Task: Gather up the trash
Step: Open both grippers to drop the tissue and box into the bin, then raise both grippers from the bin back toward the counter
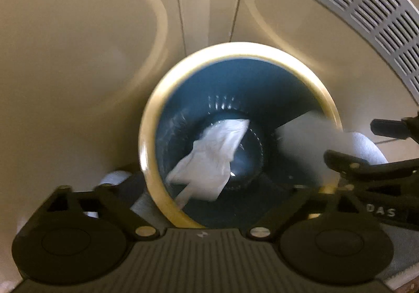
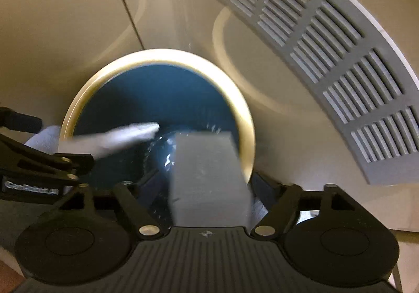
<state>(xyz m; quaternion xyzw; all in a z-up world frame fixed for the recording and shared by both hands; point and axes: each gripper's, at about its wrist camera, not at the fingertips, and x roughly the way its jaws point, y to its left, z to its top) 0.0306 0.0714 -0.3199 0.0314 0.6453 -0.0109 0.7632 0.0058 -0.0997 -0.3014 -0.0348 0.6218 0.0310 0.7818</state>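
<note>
Over the bin: both grippers, aimed down into its mouth.
Bin (image 1: pixel 235 78): round, blue inside, pale yellow rim, standing on a beige tiled floor (image 1: pixel 78 57).
Bin in right wrist view (image 2: pixel 162 89): same blue interior, rim blurred by motion.
Left gripper (image 1: pixel 204 188): linkages splayed wide; fingertips hidden under the rim and the tissue, so cannot tell for sure whether anything is pinched.
White tissue (image 1: pixel 212 154): crumpled, hanging just ahead of the left gripper, inside the bin's mouth, above the dark bottom.
White tissue from the right wrist (image 2: pixel 117 138): a blurred pale streak reaching across the bin's opening from the left gripper's side.
Right gripper (image 2: pixel 209 188): fingers on either side of a grey block, their tips hidden behind it; seems clamped on it.
Grey block (image 2: pixel 209 175): box-shaped, smeared by motion, its far end over the bin's opening.
Grey block from the left wrist (image 1: pixel 301 133): pale blurred shape at the right inner edge of the rim.
Vent grille (image 2: pixel 327 57): grey, slotted, set in the floor to the right of the bin, apart from it.
White gloved hand (image 1: pixel 366 146): behind the right gripper's black frame.
</note>
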